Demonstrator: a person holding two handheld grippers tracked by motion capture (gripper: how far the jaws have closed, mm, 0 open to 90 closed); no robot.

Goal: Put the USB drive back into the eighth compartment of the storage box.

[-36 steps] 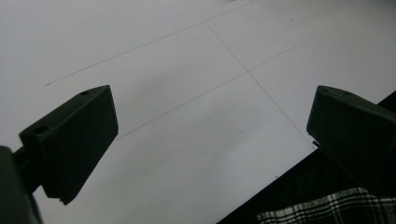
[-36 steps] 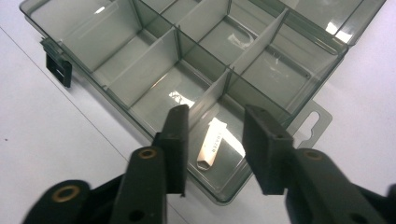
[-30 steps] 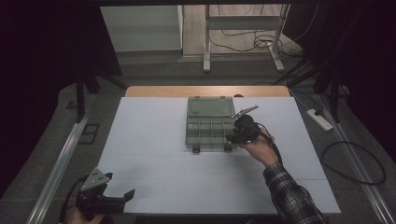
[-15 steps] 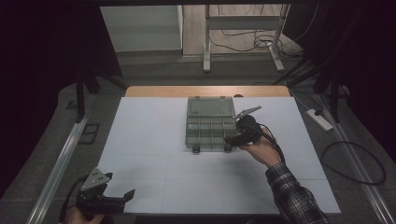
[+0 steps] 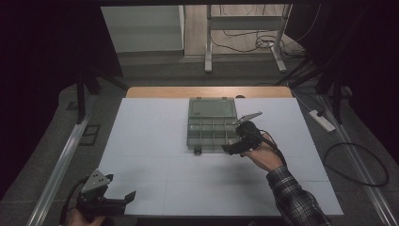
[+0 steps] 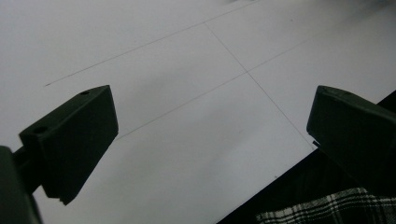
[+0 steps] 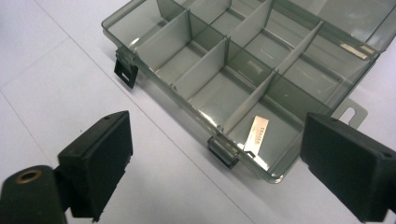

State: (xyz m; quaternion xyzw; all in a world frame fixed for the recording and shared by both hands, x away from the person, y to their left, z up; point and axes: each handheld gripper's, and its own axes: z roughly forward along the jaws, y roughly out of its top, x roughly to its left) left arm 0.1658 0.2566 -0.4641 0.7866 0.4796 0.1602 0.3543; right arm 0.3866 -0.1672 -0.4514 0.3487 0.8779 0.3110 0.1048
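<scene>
While hovering just beside the near right corner of the clear smoky plastic compartment box [image 5: 211, 127], right tool [image 5: 230, 146] gaping wide, jaws just been opening, nothing between them. Box lying lid-open at mid-bench on the white bench [image 5: 155, 141], near the far edge. Small silvery label [image 7: 258, 134] lying in the corner compartment closest to that tool. Left tool [image 5: 120, 197] spread wide and empty at the near left edge, well apart from the box.
</scene>
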